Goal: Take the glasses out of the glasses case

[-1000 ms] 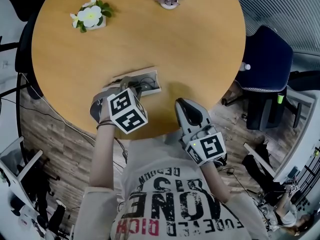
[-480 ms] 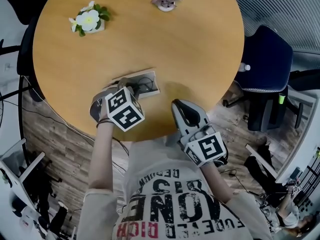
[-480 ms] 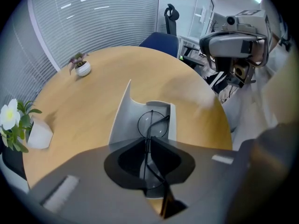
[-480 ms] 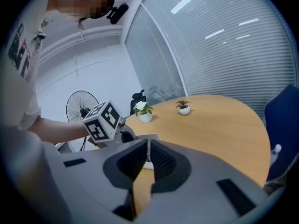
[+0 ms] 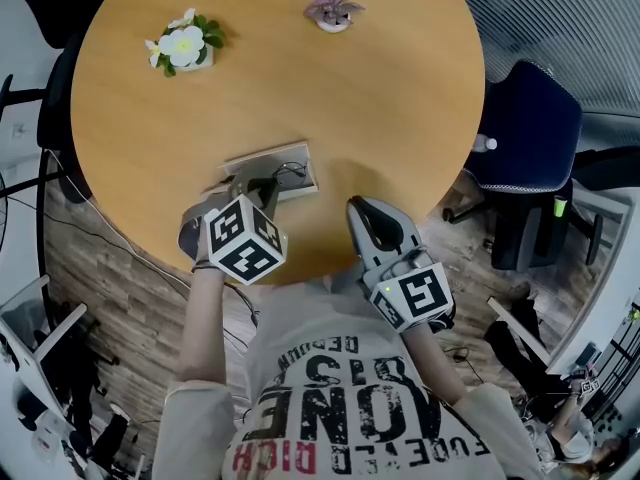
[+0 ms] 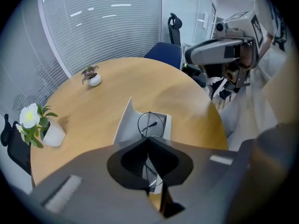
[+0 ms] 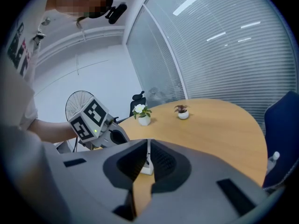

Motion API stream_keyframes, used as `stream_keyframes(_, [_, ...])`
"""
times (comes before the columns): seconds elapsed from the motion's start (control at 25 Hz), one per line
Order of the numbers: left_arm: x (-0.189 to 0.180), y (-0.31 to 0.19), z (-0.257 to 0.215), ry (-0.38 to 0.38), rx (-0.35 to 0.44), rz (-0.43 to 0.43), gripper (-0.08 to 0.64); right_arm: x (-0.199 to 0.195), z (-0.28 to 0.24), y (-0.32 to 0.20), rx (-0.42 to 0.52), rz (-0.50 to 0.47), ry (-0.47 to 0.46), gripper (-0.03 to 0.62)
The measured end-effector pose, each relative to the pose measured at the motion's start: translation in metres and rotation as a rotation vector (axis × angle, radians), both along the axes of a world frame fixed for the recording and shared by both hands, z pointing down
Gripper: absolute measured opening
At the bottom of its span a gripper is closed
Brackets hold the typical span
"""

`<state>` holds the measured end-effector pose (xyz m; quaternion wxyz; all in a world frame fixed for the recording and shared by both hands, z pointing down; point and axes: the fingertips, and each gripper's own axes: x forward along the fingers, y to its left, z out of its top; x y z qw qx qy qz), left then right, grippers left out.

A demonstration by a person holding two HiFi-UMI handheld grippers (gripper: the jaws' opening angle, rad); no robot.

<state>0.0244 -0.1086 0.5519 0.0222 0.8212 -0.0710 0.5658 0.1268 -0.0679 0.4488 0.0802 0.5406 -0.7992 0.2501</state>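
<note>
Glasses case (image 5: pixel 265 156): lies open on round wooden table (image 5: pixel 380 98), lid raised on its far side.
Left gripper (image 6: pixel 149 155): directly over the case, pointing steeply down. Jaws have just been closing and now meet on the thin wire frame of the glasses (image 6: pixel 151 124). One lens ring shows just past the jaw tips, over the case's open tray. Cannot tell whether the glasses are clear of the case.
Right gripper (image 7: pixel 147 155): right of the case and nearer the person, well apart from it. Jaws together, nothing between them.
White flower pot (image 5: pixel 183 46): beyond the case, to its left.
Purple plant (image 5: pixel 333 10): beyond the case, farther off.
Blue chair (image 5: pixel 525 118): well right of the case, off the table
</note>
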Motion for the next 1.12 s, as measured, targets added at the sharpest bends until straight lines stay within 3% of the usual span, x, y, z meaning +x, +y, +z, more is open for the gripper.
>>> stream_keyframes(1.12, [-0.021, -0.004, -0.099, 0.267, 0.198, -0.150, 0.017, -0.040, -0.039, -0.011, 0.093, -0.018, 0.063, 0.029])
